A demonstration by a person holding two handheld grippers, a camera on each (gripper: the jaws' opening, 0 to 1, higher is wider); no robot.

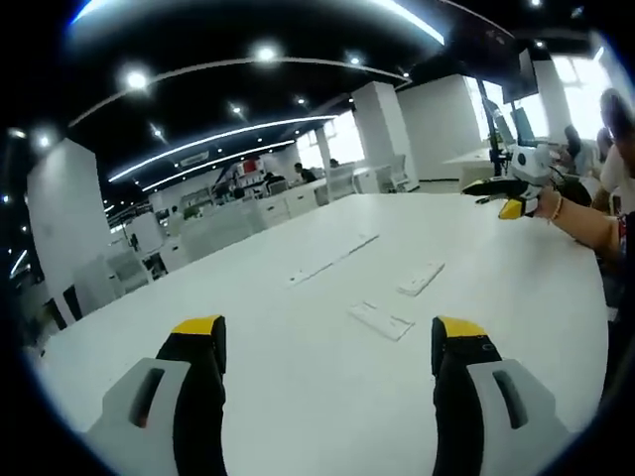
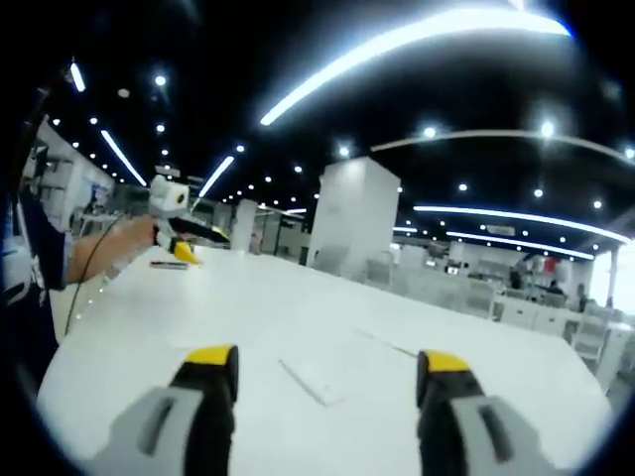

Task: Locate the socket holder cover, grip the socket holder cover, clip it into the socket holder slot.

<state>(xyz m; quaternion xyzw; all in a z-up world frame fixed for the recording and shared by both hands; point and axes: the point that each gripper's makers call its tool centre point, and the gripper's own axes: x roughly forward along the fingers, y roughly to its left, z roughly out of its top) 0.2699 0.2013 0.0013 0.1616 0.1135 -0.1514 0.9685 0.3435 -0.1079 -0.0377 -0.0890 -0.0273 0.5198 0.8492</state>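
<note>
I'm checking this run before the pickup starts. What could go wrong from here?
The covers are flat, white pieces on a white table, so they are hard to pick out and may slip from open jaws. The left gripper and right gripper both hover apart from them, so the reach could drift.

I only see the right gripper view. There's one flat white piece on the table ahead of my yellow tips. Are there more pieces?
Observer: Yes. The left gripper view shows three flat white plastic pieces lying apart on the white table: a long thin strip, a short bar and a wider plate.
Operator: Is the left gripper holding something?
Observer: No. The left gripper has its yellow-tipped jaws open over bare table.
Operator: Where's my gripper from there?
Observer: The right gripper is held in a hand off to the right, touching none of them.
</note>
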